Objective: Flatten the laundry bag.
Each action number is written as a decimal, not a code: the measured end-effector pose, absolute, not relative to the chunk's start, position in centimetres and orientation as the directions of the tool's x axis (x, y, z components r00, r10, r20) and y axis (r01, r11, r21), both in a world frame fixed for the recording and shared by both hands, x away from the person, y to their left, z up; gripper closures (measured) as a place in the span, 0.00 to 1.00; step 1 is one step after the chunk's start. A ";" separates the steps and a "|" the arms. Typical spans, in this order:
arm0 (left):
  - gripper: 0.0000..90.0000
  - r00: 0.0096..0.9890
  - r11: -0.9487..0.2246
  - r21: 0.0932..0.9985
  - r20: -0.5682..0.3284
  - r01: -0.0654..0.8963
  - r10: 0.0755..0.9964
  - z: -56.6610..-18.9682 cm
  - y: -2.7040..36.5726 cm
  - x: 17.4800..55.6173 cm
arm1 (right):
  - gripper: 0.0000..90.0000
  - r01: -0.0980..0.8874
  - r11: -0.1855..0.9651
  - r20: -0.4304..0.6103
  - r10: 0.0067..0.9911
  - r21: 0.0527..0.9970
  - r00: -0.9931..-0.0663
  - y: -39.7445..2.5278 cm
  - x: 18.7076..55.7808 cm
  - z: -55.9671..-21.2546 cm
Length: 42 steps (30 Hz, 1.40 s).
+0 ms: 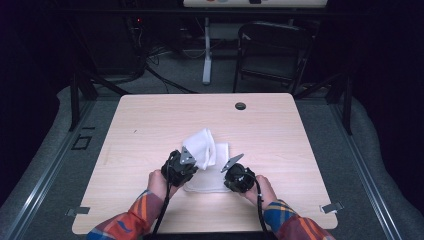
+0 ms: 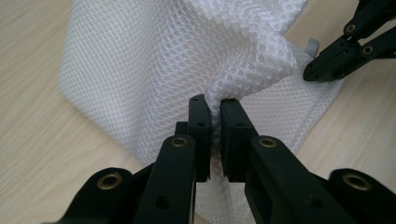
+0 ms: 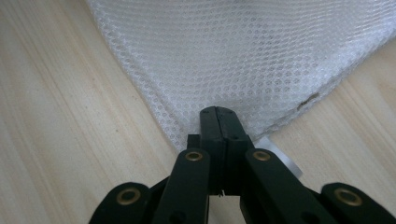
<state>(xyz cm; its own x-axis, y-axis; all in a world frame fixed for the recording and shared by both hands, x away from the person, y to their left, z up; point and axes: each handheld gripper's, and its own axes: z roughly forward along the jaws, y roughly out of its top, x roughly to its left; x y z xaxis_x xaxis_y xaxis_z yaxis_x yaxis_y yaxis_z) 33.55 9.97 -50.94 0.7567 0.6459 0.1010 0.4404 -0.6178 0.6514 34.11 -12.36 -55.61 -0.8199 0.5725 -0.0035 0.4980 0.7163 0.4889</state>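
Two grippers work a white mesh bag (image 1: 206,160) at mid-table (image 1: 150,125).

From my remote seat, I see the left gripper (image 1: 192,162) clamped on a gathered fold of the bag (image 2: 187,65), jaws nearly closed with mesh bunched between them, lifting that part into a hump over the rest. To its right, the right gripper (image 1: 231,165) has its jaws pressed together at the bag's near corner (image 3: 243,60); I judge it pinches the edge there. The bag lies on the table's near half, partly folded over. I read the fold as begun but unfinished: the raised flap has yet to be laid flat.
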 end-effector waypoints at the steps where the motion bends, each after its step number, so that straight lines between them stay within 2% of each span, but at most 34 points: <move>1: 0.93 0.753 -0.615 0.653 0.102 0.442 0.650 -50.9 10.1 33.5 | 1.00 0.496 0.719 -0.008 0.571 0.486 -0.821 -12.4 34.1 -55.6; 30: 0.93 0.695 -0.576 0.619 0.065 0.535 0.716 -50.6 14.0 33.3 | 1.00 0.497 0.716 0.001 0.569 0.490 -0.822 -12.5 34.2 -55.6; 42: 0.94 0.670 -0.576 0.589 0.077 0.567 0.739 -51.2 15.0 33.3 | 1.00 0.497 0.709 0.000 0.574 0.500 -0.819 -12.5 34.1 -55.7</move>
<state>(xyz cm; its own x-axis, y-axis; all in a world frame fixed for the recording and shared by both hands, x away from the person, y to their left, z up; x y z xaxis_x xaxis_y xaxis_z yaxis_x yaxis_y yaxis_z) 33.28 15.04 -51.17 0.6697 0.7387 0.0769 0.5673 -0.5756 0.5889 34.08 -12.54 -55.68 -0.8187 0.5742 -0.0002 0.4970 0.7088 0.5005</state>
